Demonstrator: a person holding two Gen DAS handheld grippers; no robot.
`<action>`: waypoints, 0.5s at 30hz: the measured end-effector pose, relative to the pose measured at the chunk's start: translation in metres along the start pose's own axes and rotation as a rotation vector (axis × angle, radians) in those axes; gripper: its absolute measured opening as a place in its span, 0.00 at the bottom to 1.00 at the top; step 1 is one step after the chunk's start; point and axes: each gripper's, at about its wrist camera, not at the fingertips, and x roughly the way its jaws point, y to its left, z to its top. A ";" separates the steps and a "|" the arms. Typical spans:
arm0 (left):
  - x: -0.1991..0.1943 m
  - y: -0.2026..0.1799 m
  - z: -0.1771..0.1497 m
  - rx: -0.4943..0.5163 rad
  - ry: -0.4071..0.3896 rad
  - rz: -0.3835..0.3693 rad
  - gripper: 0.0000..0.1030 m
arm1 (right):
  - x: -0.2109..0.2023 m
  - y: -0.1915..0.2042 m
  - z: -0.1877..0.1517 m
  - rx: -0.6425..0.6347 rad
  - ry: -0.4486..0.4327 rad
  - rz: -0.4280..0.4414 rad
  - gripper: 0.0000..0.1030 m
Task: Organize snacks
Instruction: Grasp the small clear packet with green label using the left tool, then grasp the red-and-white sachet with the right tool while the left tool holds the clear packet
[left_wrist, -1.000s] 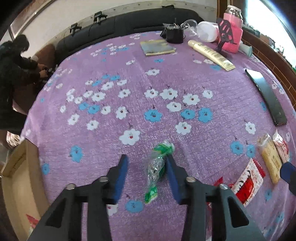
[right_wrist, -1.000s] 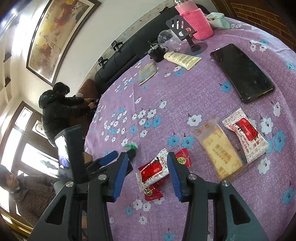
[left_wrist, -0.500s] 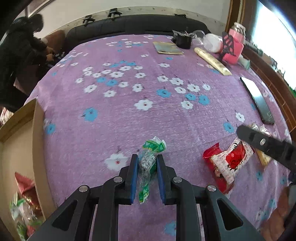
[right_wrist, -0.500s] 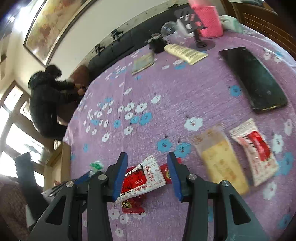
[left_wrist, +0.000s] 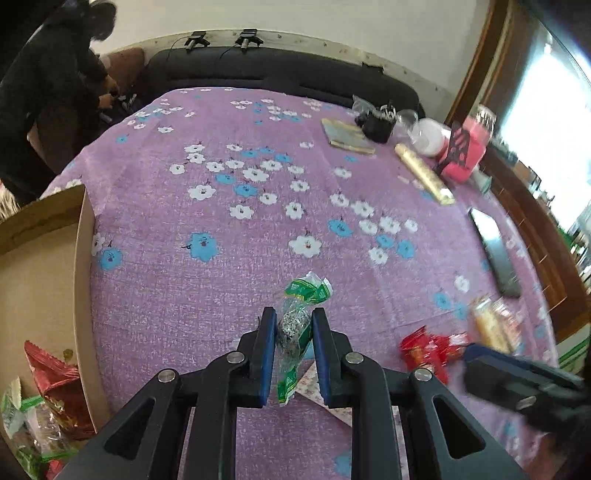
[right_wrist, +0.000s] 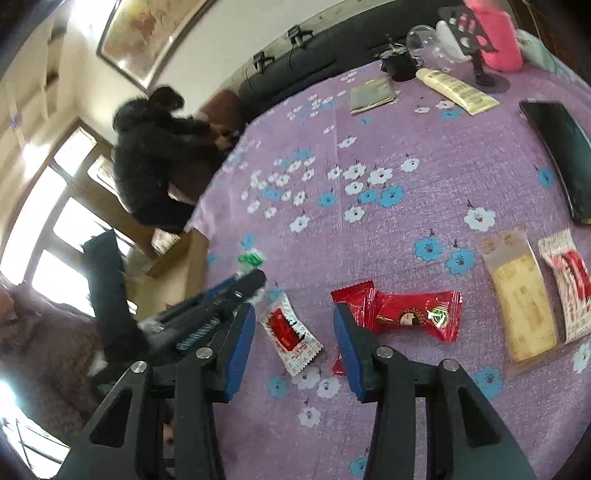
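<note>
Looking over a bench covered with a purple cloth printed with white and blue flowers, with a dark sofa against a white wall behind it and a person in a black coat bent over at the far left corner. Left edge of the bench has an open cardboard box with a few red and green snack packs already inside.

Left gripper has its jaws pinched tight on a clear plastic snack packet with green printed ends, which is off the cloth, its green top sticking out past the blue pads.

Further right, the right gripper has its jaws partway open and gripping nothing, with a small white sachet with a red label lying flat on the cloth between them. Just right of that is a shiny red wrapped candy pack, its left end touching the right pad or hidden behind it, can't tell which. Then a clear-wrapped yellow biscuit bar, a white and red packet, and a black phone near the window side.
</note>
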 end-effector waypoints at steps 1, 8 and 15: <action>-0.003 0.002 0.002 -0.008 -0.010 -0.005 0.19 | 0.004 0.008 0.001 -0.051 0.015 -0.034 0.42; -0.018 0.018 0.009 -0.065 -0.061 -0.020 0.19 | 0.043 0.046 -0.009 -0.323 0.144 -0.092 0.42; -0.016 0.020 0.009 -0.069 -0.056 -0.016 0.19 | 0.072 0.056 -0.022 -0.432 0.133 -0.167 0.42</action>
